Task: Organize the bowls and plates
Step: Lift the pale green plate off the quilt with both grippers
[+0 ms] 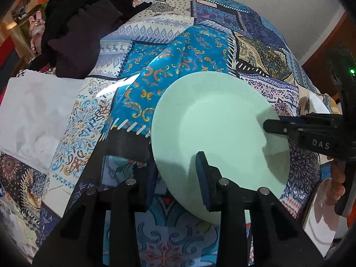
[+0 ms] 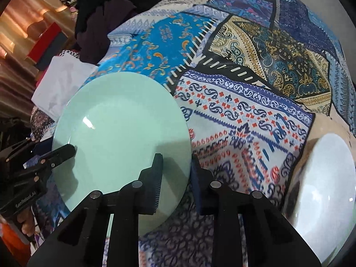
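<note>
On the patchwork cloth (image 1: 169, 66) that covers the bench lies the mint green plate (image 1: 220, 129), flat, and both my grippers meet it from opposite sides. My left gripper (image 1: 178, 178) comes to the plate at its 7 o'clock rim in the left wrist view: one finger (image 1: 203, 178) stands over the plate's face and the other is at the outside of the rim, so the rim is between them. I cannot tell if the pads really press on it. My right gripper (image 2: 176, 178) stands at the plate's 5 o'clock rim in the right wrist view, again one finger (image 2: 155, 182) over the face and one outside on the cloth. There is a visible gap between that outer finger and the rim, so these fingers are apart, not clamped. A white bowl (image 2: 324, 191) sits near the plate, at 3 o'clock from my right gripper. At 10 o'clock on the cloth is a white sheet (image 1: 35, 115), and behind it a heap of dark clothing (image 1: 82, 22)
</note>
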`<state>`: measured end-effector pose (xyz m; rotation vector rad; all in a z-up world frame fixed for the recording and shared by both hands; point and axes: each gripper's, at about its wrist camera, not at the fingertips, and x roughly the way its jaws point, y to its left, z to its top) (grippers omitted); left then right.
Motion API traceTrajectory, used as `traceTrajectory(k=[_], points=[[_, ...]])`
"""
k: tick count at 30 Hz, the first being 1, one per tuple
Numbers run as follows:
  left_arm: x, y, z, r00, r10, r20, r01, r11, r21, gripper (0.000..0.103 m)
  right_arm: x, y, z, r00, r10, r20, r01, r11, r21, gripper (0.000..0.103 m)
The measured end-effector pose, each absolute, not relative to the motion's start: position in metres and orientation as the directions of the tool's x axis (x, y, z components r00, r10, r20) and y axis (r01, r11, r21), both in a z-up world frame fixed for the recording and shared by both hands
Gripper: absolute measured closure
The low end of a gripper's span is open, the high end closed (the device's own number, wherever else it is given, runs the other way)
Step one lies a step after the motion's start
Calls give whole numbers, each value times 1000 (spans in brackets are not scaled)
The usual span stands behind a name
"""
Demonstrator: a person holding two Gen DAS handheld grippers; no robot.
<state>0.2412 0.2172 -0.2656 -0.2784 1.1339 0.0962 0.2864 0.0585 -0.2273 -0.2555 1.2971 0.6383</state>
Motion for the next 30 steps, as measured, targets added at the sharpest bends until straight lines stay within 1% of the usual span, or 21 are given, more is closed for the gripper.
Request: traceTrajectory(k=[13,22,30], points=[[203,206,-220,473,-45,-880,-215,963,-165,69,247,34,-175,209,359,-909,-575,797,183,82],[177,185,-190,506,-49,-861,-189,968,-167,69,219,15,-149,263,380,-887,-565,806,178,82],[159,160,-174,519,-68,-852,-162,971,-176,69,195,-15,-135,294,397,-870,-535,822,194,82]])
